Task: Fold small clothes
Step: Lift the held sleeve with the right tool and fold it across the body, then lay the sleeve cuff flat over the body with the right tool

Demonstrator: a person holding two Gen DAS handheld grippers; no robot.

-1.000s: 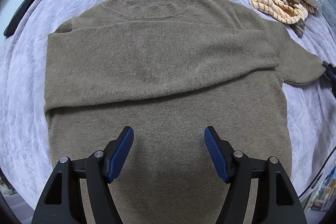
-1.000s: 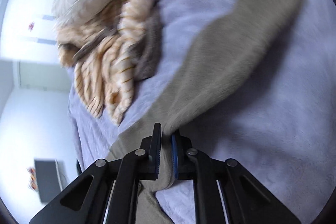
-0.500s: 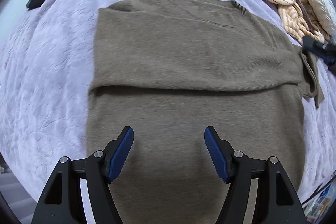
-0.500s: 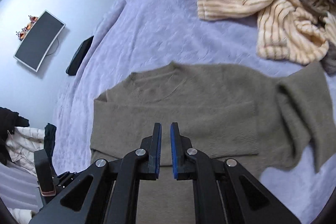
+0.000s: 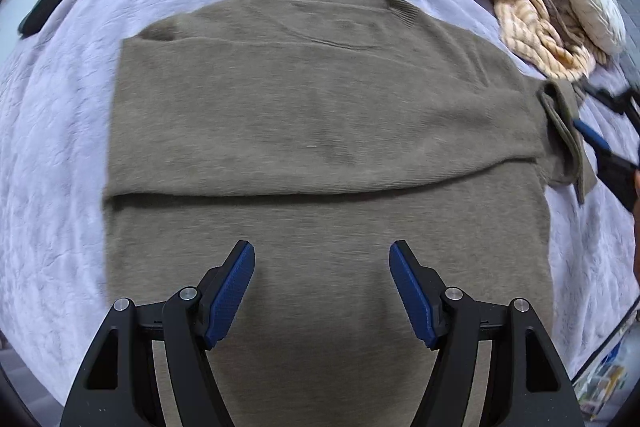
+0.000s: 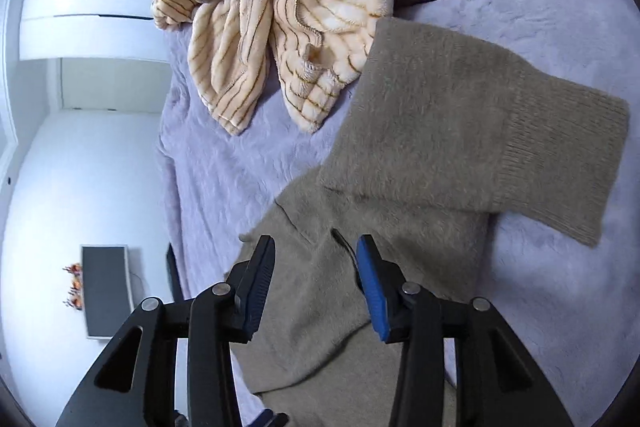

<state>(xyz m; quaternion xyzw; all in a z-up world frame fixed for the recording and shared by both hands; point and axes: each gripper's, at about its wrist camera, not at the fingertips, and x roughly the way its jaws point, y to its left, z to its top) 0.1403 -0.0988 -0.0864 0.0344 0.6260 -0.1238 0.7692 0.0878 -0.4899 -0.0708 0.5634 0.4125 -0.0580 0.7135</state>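
A: How do the grippers stand?

B: The right gripper (image 6: 316, 259) is seen with its jaws parted; they have just been opening. Sweater (image 6: 340, 307) knit lies beneath and between the pads (image 6: 372, 291), but it is not pinched. The left gripper (image 5: 322, 287) is held wide apart above the sweater's lower body, nothing clasped.

A: And where is the sweater found?

B: It is spread flat on the lilac blanket (image 5: 60, 147), collar away from the left camera. One sleeve (image 5: 320, 131) is already laid across the chest. The other sleeve (image 6: 460, 131) is doubled outward at the right side, its ribbed cuff (image 6: 568, 163) resting on the blanket, just beside the striped fleece (image 6: 304, 39) heaped further off.

A: How is the cloth expected to behave?

B: A soft, fuzzy, light knit is judged. It should drape and sag when lifted, and stretch if pulled hard. Slipping is thought unlikely, since the nap should hold against the ridged pads. No damage is feared beyond a snag.

A: Where should it be taken?

B: The cuff is suggested, as the ribbing is denser and gives a firm edge. A pinch through both layers there is advised, so that the sleeve can be carried over the chest without bunching. For the later body fold, the hem corners would probably be taken by both grippers.
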